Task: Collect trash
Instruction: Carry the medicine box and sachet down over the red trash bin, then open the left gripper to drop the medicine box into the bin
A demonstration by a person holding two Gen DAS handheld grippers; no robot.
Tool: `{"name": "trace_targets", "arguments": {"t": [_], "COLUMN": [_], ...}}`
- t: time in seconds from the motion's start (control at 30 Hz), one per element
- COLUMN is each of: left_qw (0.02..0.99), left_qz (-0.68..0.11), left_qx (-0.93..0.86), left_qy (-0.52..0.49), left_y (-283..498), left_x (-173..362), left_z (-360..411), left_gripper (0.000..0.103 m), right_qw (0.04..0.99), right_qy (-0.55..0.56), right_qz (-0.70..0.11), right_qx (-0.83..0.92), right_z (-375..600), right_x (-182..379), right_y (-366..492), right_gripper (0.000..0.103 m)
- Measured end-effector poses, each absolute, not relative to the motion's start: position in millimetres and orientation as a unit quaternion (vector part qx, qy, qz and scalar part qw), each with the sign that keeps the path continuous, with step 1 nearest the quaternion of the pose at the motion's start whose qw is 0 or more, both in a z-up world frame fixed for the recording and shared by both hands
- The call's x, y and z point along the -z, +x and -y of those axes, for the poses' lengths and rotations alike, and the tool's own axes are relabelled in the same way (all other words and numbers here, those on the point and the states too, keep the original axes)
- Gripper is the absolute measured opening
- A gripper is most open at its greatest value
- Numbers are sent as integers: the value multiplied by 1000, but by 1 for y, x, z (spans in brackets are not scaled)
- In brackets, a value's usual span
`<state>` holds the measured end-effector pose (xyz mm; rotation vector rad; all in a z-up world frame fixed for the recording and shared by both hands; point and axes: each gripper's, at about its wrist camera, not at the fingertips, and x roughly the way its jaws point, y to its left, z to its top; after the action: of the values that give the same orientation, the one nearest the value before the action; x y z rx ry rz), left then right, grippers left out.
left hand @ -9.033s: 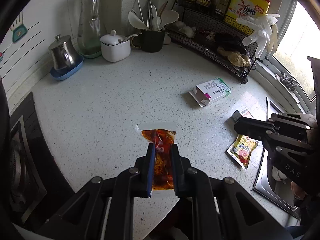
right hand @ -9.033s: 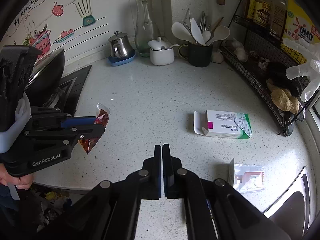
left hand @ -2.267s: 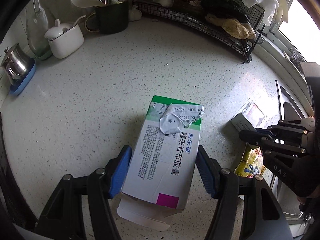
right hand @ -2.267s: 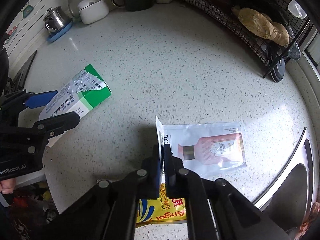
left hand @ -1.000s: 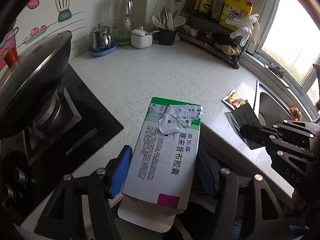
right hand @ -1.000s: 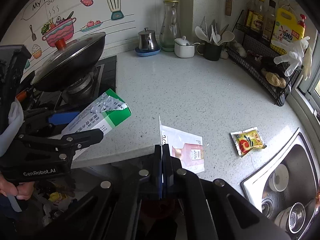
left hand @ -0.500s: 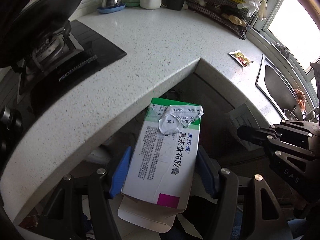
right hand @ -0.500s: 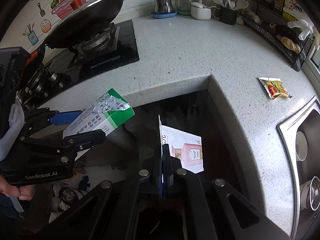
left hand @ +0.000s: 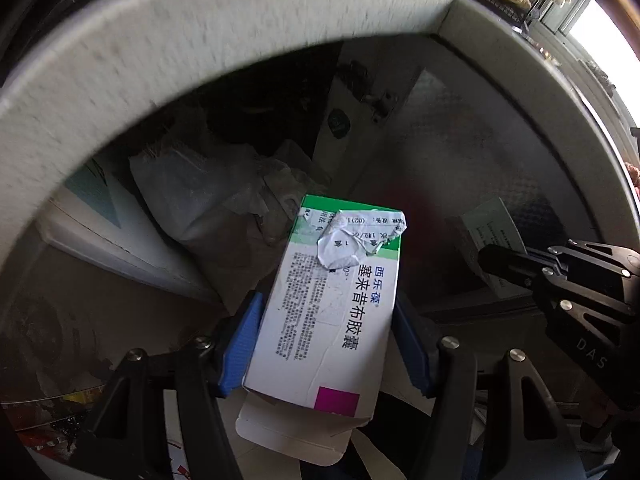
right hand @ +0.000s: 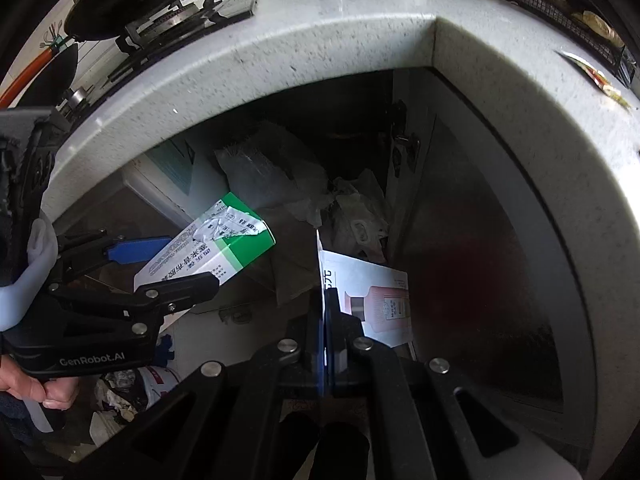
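Your medicine box (left hand: 332, 308) sits clamped in the left gripper (left hand: 326, 344), the sachet (right hand: 372, 300) pinched in the fully closed right gripper (right hand: 326, 320), both below the counter edge (right hand: 280, 64) (drop-off step, seemingly); next, release over the trash.

counter: speckled grey edge (right hand: 360, 28) | below: dark open cabinet (left hand: 280, 92) | window (left hand: 600, 20): bright daylight
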<state>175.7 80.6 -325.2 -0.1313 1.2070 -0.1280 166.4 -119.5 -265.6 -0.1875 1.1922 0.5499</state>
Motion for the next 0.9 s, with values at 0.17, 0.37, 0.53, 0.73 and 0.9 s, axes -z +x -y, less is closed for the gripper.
{"name": "trace_targets", "arguments": {"t": [0.17,0.37,0.53,0.73,0.9], "left_qw": [811,795,765,745,723], "left_qz": [-578,-598,-631,-649,-668], "left_qx": [70,93,116,143,148], "left_qy": [-58,-49,-65,-49,-96], "left_y": [186,203,215,226,227], "left_x": [397,480,536,572,578], "left_z": [-72,-59,-52,-33,-36], "left_gripper": [62,62,62,62,64], "right_qw": [786,786,779,779,776], "right_qy": [-82,-67,-57,-36,-31], "right_qz": [-563,-572,-587,-596,-603], "right_qx": [-241,-226,-212,-191,-181], "right_z": [128,144,154,167,171], "right_x": [329,406,455,481,490], "right_y": [173,178,184,189,188], "right_gripper": [1,1,1,1,1]}}
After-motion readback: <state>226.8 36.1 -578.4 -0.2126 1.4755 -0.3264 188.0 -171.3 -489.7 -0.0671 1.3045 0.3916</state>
